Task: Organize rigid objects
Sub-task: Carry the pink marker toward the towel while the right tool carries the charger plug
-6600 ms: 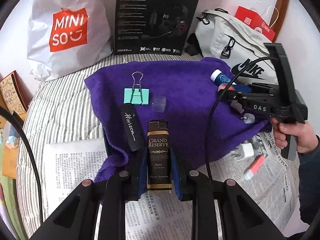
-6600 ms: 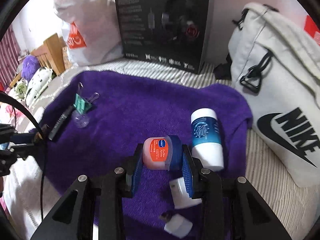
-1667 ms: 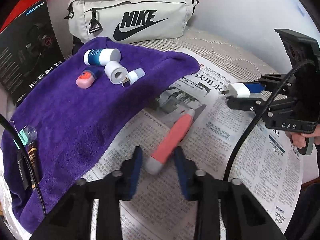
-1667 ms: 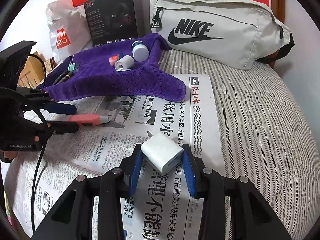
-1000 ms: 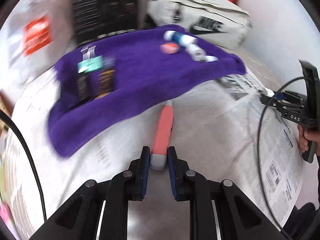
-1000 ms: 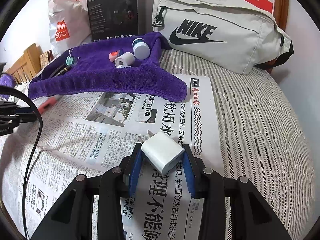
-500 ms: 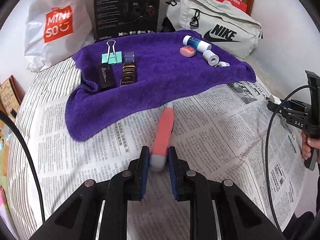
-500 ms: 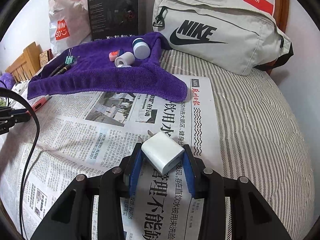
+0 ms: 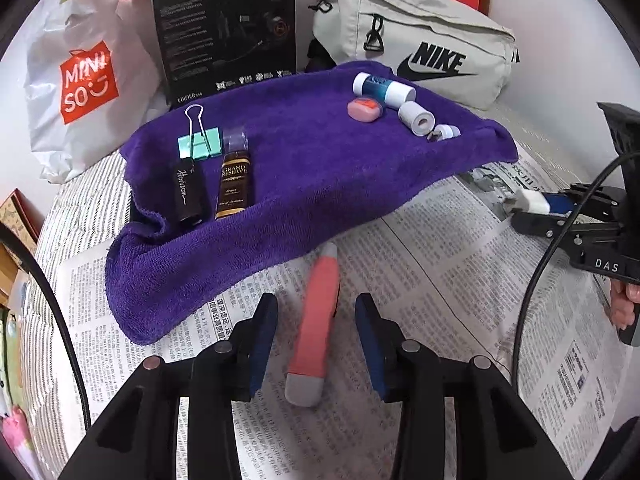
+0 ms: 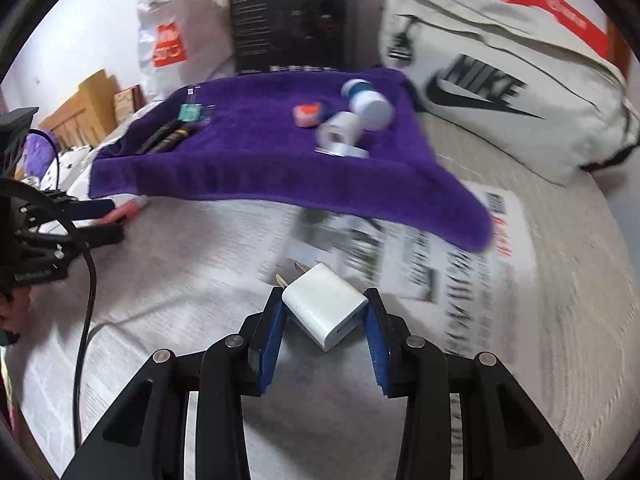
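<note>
My left gripper (image 9: pixel 316 312) is open. A pink marker (image 9: pixel 316 320) lies on the newspaper (image 9: pixel 460 280) between its jaws, touching neither. My right gripper (image 10: pixel 324 312) is shut on a white charger plug (image 10: pixel 324 310), held over the newspaper (image 10: pixel 200 260); it also shows in the left wrist view (image 9: pixel 532 200). On the purple towel (image 9: pixel 312 168) lie a green binder clip (image 9: pixel 200 142), a black Horizon lighter (image 9: pixel 186 194), a Grand Reserve lighter (image 9: pixel 234 184), a pink tin (image 9: pixel 364 109), a blue-white tube (image 9: pixel 382 88), a white tape roll (image 9: pixel 416 118) and a small white adapter (image 9: pixel 446 133).
A Nike bag (image 9: pixel 416 40), a black headset box (image 9: pixel 228 28) and a Miniso bag (image 9: pixel 80 76) stand behind the towel. The right gripper's cable (image 9: pixel 536 272) hangs over the newspaper at right. Striped bedding (image 10: pixel 560 280) lies around the newspaper.
My left gripper has opened and let go of the pink marker, which now lies on the newspaper. My right gripper has moved left toward the towel with the plug; its view is blurred.
</note>
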`<action>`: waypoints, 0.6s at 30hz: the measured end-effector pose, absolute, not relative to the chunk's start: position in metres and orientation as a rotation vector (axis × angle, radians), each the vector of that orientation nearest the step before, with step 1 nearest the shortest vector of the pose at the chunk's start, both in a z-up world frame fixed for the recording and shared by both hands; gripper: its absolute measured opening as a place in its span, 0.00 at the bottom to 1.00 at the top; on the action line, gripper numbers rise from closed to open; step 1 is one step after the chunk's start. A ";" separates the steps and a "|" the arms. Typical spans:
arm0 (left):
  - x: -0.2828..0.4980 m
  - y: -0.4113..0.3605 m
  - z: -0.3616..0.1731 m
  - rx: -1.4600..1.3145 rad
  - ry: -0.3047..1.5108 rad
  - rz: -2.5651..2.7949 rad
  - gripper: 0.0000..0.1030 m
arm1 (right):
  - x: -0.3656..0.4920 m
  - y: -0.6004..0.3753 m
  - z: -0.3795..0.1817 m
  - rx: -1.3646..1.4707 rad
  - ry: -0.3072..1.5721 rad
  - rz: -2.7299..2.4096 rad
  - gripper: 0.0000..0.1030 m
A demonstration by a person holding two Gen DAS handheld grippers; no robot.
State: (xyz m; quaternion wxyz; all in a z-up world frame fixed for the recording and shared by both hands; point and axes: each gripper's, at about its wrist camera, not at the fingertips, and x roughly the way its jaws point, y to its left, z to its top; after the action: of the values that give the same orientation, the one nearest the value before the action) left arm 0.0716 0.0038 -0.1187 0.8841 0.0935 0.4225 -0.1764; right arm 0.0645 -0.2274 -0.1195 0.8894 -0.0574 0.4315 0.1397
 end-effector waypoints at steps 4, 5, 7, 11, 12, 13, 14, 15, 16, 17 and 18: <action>0.070 0.005 -0.120 0.180 0.860 -0.363 0.38 | 0.068 -0.213 -0.122 -0.158 0.871 0.296 0.40; 0.070 0.004 -0.120 0.183 0.859 -0.362 0.38 | 0.068 -0.214 -0.122 -0.158 0.870 0.296 0.40; 0.070 0.003 -0.120 0.189 0.857 -0.357 0.38 | 0.069 -0.215 -0.123 -0.151 0.871 0.300 0.40; 0.070 0.006 -0.120 0.168 0.862 -0.364 0.41 | 0.069 -0.214 -0.123 -0.161 0.870 0.295 0.40; 0.070 0.006 -0.120 0.164 0.864 -0.371 0.42 | 0.069 -0.214 -0.123 -0.164 0.870 0.293 0.40; 0.071 0.006 -0.121 0.164 0.864 -0.374 0.44 | 0.069 -0.214 -0.123 -0.164 0.870 0.293 0.40; 0.070 0.005 -0.121 0.167 0.864 -0.376 0.44 | 0.069 -0.214 -0.123 -0.163 0.870 0.293 0.40; 0.070 0.005 -0.121 0.170 0.864 -0.376 0.45 | 0.069 -0.214 -0.123 -0.164 0.870 0.293 0.40; 0.070 0.005 -0.121 0.169 0.864 -0.376 0.45 | 0.069 -0.214 -0.123 -0.164 0.870 0.294 0.40; 0.070 0.005 -0.121 0.168 0.864 -0.377 0.45 | 0.069 -0.214 -0.123 -0.162 0.870 0.295 0.40; 0.070 0.004 -0.121 0.169 0.864 -0.376 0.45 | 0.069 -0.214 -0.122 -0.159 0.871 0.296 0.40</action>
State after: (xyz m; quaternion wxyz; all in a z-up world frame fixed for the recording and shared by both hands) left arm 0.0701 0.0043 -0.1206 0.8876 0.0815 0.4157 -0.1811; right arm 0.0694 -0.2144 -0.1225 0.8930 -0.0765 0.4198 0.1426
